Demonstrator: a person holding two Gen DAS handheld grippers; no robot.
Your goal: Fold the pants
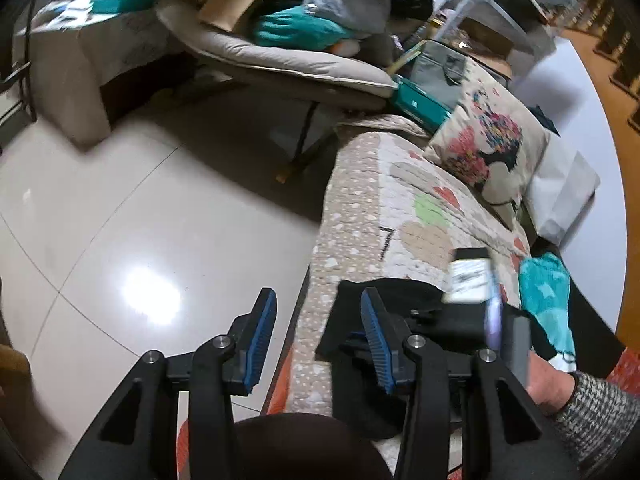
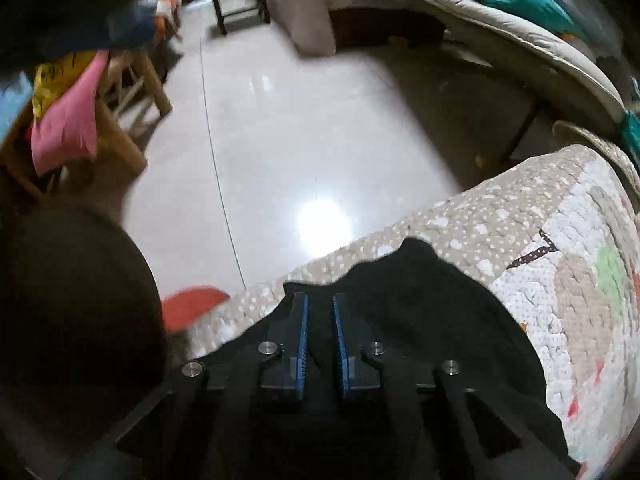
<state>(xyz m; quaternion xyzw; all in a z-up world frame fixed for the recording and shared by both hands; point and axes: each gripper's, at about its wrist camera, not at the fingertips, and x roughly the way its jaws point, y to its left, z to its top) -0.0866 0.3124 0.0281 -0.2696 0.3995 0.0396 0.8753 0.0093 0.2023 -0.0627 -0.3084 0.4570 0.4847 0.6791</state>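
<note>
On the near edge of the quilted beige sofa cover with heart patches (image 2: 568, 280) lie the black fabric pants (image 2: 432, 304), bunched, spread over the cover's dotted border toward the glossy white tiled floor (image 2: 300, 140). Right gripper (image 2: 320, 328) sits low over the pants, blue-padded fingers (image 2: 303, 328) close together with a narrow gap; dark cloth shows between and below them, cannot tell if any is pinched. Left gripper (image 1: 318, 320) hangs above the sofa's edge, fingers (image 1: 262, 332) spread wide, nothing between them, left pad over the floor (image 1: 120, 240), right pad over the pants (image 1: 352, 320). In the left wrist view the right gripper's body (image 1: 472, 304) shows at right over the pants, held by a hand in a grey knit sleeve (image 1: 548, 384). Far on the sofa cover (image 1: 400, 200) a floral printed cushion (image 1: 488, 140) leans; a teal star-print cloth (image 1: 546, 292) lies right of the pants. Across the floor stands a beige padded lounge chair (image 1: 280, 56) piled with bags. Far left in the right wrist view, a wooden stool (image 2: 128, 100) with a pink cloth (image 2: 68, 120) draped on it.
</note>
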